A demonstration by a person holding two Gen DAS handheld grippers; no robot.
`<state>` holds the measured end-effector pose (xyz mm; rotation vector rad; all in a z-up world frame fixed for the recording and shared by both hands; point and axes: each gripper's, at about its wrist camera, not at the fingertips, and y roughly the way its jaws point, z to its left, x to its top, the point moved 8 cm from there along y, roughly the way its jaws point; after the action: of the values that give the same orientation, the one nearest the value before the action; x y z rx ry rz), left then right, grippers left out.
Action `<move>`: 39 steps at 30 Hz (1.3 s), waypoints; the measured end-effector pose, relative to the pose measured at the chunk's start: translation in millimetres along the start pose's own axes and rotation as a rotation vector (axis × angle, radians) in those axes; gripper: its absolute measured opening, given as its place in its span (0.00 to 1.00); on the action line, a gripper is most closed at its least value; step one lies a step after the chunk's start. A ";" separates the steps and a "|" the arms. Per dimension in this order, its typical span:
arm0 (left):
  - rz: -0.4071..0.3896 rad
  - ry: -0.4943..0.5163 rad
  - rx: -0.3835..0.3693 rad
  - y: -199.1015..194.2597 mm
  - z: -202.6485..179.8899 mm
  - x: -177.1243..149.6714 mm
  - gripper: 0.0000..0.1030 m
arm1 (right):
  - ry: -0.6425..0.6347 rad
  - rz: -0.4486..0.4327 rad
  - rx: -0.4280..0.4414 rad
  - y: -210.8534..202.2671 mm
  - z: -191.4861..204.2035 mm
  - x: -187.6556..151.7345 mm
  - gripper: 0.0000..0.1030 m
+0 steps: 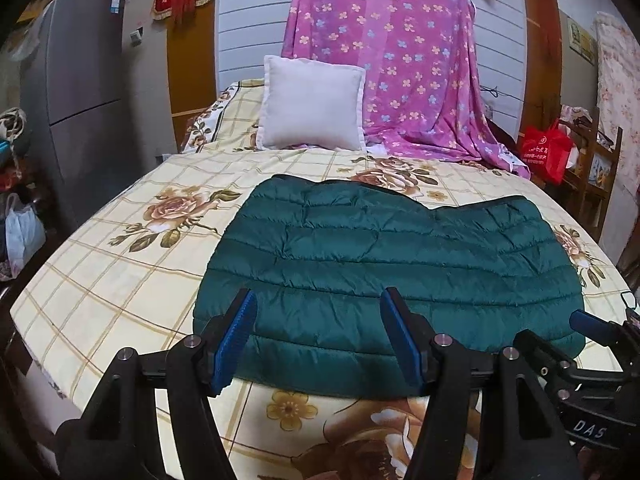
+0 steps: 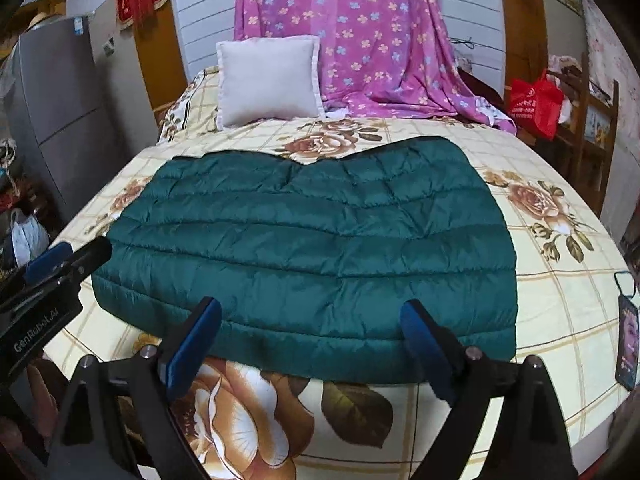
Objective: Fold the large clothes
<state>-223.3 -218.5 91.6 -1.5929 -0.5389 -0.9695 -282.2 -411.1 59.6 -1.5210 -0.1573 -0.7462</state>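
A dark green quilted down jacket [image 1: 384,268] lies folded into a flat wide slab on the flowered bed sheet [image 1: 120,264]; it also shows in the right wrist view [image 2: 312,248]. My left gripper [image 1: 318,300] is open and empty, held above the jacket's near left part. My right gripper [image 2: 310,308] is open and empty, held above the jacket's near edge. The right gripper's tip shows at the right edge of the left wrist view [image 1: 592,324], and the left gripper shows at the left edge of the right wrist view [image 2: 60,260].
A white pillow [image 1: 312,104] and a purple flowered cloth [image 1: 392,60] over the headboard stand at the far end. A phone [image 2: 628,344] lies near the bed's right edge. A grey fridge [image 1: 80,92] is left, a red bag [image 1: 546,152] right.
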 end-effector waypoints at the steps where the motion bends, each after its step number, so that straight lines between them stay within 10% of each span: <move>1: 0.002 -0.001 -0.005 0.4 0.2 -0.8 0.44 | -0.004 0.002 -0.003 0.4 0.6 -0.7 0.91; 39: 0.033 -0.017 0.028 12.6 9.8 -9.9 0.44 | 0.049 0.040 0.028 19.2 -1.6 -7.5 0.91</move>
<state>-216.1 -210.9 76.0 -1.5817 -0.5342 -0.9205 -278.5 -412.3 39.3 -1.4737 -0.1004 -0.7454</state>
